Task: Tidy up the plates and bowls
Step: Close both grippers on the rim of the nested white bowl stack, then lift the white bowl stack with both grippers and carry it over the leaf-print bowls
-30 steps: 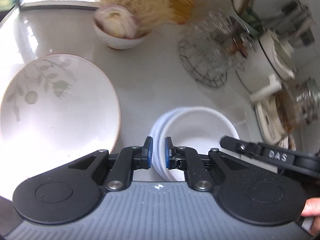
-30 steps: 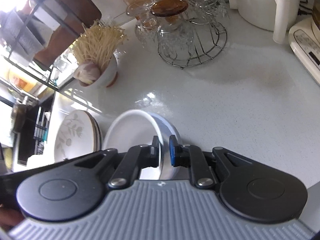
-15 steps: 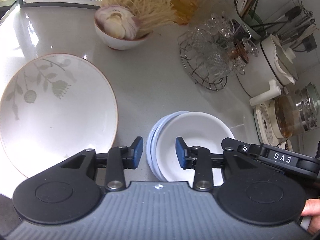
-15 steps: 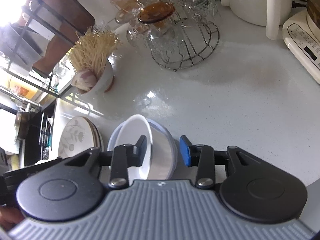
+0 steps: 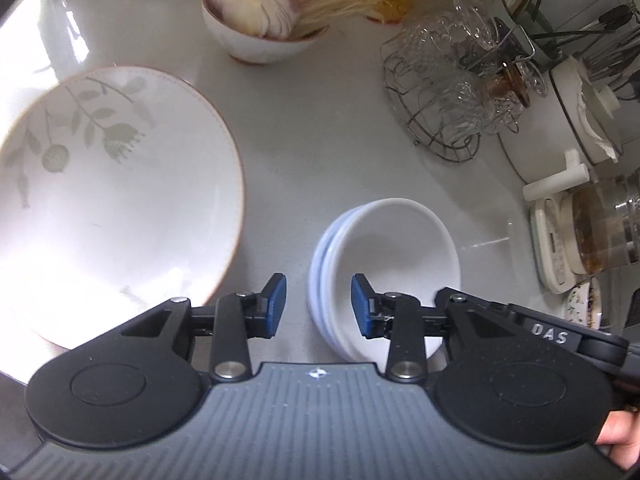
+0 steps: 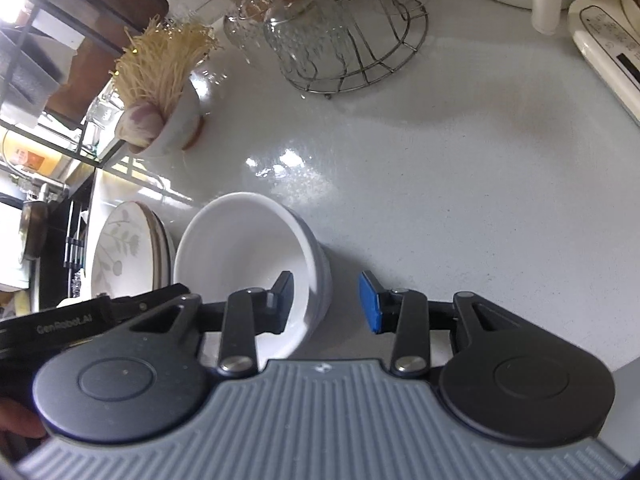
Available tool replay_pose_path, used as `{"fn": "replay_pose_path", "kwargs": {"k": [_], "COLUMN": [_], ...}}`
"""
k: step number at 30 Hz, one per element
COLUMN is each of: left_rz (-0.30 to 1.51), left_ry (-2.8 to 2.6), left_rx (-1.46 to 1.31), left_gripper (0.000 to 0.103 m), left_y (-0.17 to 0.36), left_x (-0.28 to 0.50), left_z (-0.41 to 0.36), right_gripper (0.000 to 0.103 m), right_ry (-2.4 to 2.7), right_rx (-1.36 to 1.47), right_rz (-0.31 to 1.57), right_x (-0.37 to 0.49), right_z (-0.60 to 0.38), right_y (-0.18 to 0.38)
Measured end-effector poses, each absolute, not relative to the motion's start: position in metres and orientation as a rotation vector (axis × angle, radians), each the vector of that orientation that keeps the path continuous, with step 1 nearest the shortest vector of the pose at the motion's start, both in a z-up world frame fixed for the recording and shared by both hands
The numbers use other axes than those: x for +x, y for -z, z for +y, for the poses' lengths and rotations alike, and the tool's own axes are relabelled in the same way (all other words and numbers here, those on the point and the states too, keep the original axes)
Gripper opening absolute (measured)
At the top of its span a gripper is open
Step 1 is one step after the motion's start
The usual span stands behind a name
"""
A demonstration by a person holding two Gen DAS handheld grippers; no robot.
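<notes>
The stack of white bowls (image 5: 384, 276) sits on the pale countertop (image 5: 320, 140), low and centre in the left wrist view, and it has just been let go. A second ago both grippers were pinched shut on opposite rims of it; their jaws have just been opening, and now the left gripper (image 5: 318, 306) stands with its blue pads apart, the near-left rim between them but untouched. The right gripper (image 6: 326, 302) is likewise spread, one pad inside the top bowl and the other outside the right wall, neither pressing. I judge this means the stack has been set down and released, so this placement looks finished and the hands are free for the next piece.

The bowls are plain glossy white with a faint blue cast, nested closely; at least three rims show as bands on the left side, and the stack looks level and settled. At about nine to ten o'clock from it, just beside but apart, lies the leaf-patterned plate (image 5: 108, 200), which the right wrist view shows to top a short pile. At twelve o'clock, well apart, stands a small bowl of garlic and noodles (image 5: 260, 28). At one to two o'clock is a wire rack of glasses (image 5: 452, 92), and at three o'clock a white appliance base with a glass jug (image 5: 580, 236).
</notes>
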State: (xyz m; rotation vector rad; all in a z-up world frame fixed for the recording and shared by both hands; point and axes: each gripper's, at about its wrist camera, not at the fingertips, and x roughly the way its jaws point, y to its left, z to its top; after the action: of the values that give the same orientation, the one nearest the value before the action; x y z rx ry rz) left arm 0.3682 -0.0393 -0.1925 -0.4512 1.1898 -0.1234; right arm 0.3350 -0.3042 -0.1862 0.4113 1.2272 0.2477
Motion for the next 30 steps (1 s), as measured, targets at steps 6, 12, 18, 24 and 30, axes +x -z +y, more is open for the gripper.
{"fn": "replay_pose_path", "kwargs": {"k": [6, 12, 18, 24, 30], "left_rz": [1.216, 1.223, 1.229, 1.230, 1.224], "left_ry": [0.144, 0.124, 0.089, 0.064, 0.054], "left_rx": [-0.444, -0.427, -0.454, -0.475, -0.482], "left_gripper": [0.041, 0.040, 0.038, 0.031, 0.027], "left_y": [0.205, 0.216, 0.229, 0.236, 0.237], "left_x": [0.377, 0.385, 0.387, 0.388, 0.387], "left_z": [-0.053, -0.062, -0.063, -0.062, -0.063], "right_gripper": [0.039, 0.038, 0.030, 0.026, 0.022], "right_ry": [-0.258, -0.289, -0.321, -0.342, -0.363], "right_rx": [0.433, 0.434, 0.406, 0.339, 0.344], "right_rz": [1.237, 1.254, 1.266, 1.251, 1.275], "right_x": [0.345, 0.352, 0.358, 0.360, 0.362], "right_z": [-0.303, -0.300, -0.295, -0.291, -0.289], "right_y": [0.197, 0.204, 0.210, 0.208, 0.215]}}
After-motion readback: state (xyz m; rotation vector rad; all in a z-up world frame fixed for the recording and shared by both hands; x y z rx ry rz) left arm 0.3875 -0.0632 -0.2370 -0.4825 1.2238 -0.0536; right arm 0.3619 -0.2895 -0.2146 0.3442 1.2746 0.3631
